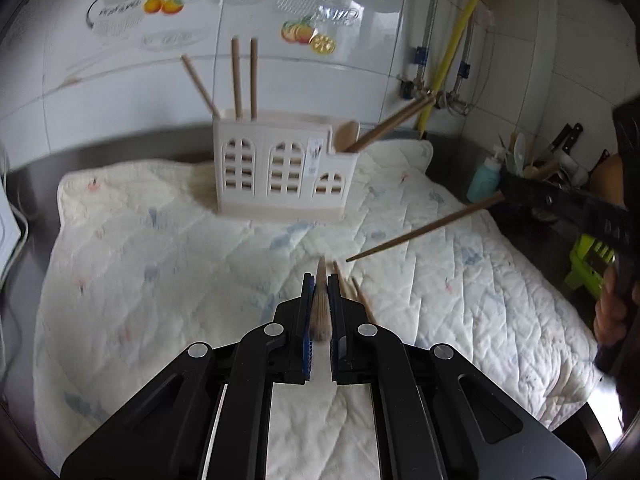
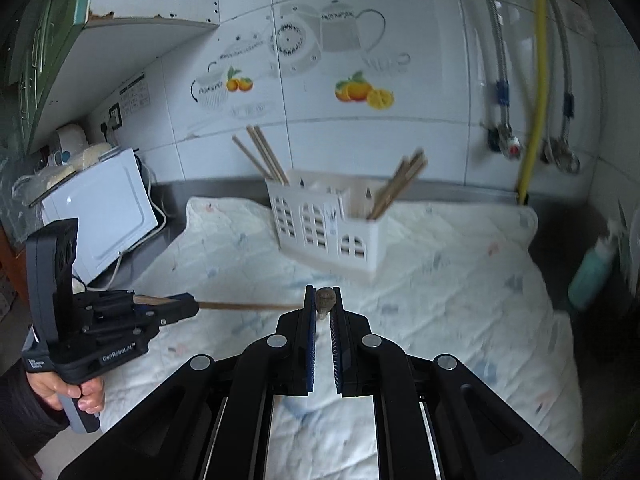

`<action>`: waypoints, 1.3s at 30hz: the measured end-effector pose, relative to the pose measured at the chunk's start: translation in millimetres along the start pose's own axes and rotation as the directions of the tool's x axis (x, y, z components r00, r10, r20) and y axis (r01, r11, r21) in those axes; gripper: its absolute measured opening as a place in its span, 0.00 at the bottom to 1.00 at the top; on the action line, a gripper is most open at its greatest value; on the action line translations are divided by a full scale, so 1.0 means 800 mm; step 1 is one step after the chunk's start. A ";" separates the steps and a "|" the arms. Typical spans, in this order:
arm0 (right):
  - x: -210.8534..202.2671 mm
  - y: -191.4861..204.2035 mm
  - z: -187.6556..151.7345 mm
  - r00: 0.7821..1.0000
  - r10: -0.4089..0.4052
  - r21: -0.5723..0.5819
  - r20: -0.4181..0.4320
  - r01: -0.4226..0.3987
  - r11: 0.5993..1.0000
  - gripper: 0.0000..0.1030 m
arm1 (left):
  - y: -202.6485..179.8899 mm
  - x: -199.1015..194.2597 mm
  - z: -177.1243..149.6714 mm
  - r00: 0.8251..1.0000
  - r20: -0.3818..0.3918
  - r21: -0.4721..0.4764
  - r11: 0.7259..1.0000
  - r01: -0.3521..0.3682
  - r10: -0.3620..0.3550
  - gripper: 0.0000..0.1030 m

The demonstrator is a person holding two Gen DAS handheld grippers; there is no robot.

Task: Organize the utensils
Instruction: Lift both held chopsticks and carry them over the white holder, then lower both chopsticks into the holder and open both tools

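My left gripper (image 1: 320, 280) is shut on a wooden chopstick (image 1: 320, 312), seen end-on between its pads above the quilted cloth (image 1: 160, 260). Two loose chopsticks (image 1: 360, 298) lie on the cloth just right of its fingers. From the right, my right gripper (image 1: 505, 191) is shut on another chopstick (image 1: 424, 226) that slants down to the left. In the right wrist view the right gripper (image 2: 323, 292) pinches its chopstick's end (image 2: 325, 299), and the left gripper (image 2: 194, 304) holds its chopstick (image 2: 248, 306) level. The white house-shaped holder (image 1: 280, 168) (image 2: 324, 224) stands beyond, with chopsticks in both end compartments.
A white microwave (image 2: 104, 216) stands left of the cloth. A teal bottle (image 1: 484, 178) (image 2: 592, 276), knives and utensils (image 1: 560, 148) and a green object (image 1: 588, 260) crowd the right side. A yellow hose (image 1: 452, 48) and metal pipes run down the tiled wall.
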State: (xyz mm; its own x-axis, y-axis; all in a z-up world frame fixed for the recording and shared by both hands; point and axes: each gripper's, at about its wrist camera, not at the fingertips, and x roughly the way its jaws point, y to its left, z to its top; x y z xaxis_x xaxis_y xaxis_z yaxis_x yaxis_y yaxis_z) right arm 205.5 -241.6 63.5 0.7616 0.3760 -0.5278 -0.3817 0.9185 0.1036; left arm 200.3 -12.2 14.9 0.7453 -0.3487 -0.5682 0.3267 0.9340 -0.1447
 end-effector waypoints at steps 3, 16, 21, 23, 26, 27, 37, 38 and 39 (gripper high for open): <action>-0.001 -0.002 0.033 1.000 -0.013 -0.032 0.008 0.013 0.999 0.06 | -0.004 0.001 0.025 1.000 0.006 0.041 0.999 0.004 -0.005 0.04; 0.004 -0.017 0.160 0.997 -0.065 -0.103 0.037 0.068 0.992 0.06 | -0.011 -0.007 0.129 0.997 0.078 0.126 0.992 0.016 -0.026 0.04; 0.033 -0.030 0.167 0.998 -0.069 -0.085 -0.007 0.068 0.994 0.06 | -0.011 -0.018 0.181 0.987 0.161 0.128 0.992 -0.011 -0.010 0.04; 0.045 -0.031 0.164 0.997 -0.067 -0.082 -0.022 0.065 0.994 0.06 | -0.010 -0.021 0.206 0.979 0.205 0.123 0.992 -0.021 -0.005 0.04; 0.062 -0.032 0.158 0.997 -0.061 -0.083 -0.043 0.057 0.995 0.06 | -0.009 -0.021 0.242 0.963 0.268 0.116 0.992 -0.050 0.017 0.04; 0.068 -0.032 0.156 0.997 -0.060 -0.086 -0.051 0.056 0.995 0.06 | -0.008 -0.019 0.253 0.956 0.291 0.113 0.991 -0.066 0.030 0.04; 0.095 -0.036 0.150 0.996 -0.051 -0.106 -0.071 0.043 0.993 0.06 | 0.011 0.037 0.298 0.924 0.360 0.070 0.983 -0.167 0.131 0.04; 0.096 -0.036 0.149 0.996 -0.050 -0.107 -0.070 0.042 0.993 0.06 | 0.015 0.045 0.297 0.922 0.359 0.066 0.981 -0.183 0.147 0.04; 0.098 -0.036 0.149 0.996 -0.050 -0.109 -0.070 0.042 0.993 0.06 | 0.019 0.051 0.296 0.923 0.353 0.061 0.981 -0.187 0.154 0.04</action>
State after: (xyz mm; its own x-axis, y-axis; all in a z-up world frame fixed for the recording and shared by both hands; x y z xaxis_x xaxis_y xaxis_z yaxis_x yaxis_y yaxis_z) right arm 338.5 -224.4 119.4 0.7412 0.3198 -0.5902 -0.4039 0.9147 -0.0117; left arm 373.0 -30.8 181.1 0.9433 -0.2059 -0.2605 0.2168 0.9761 0.0135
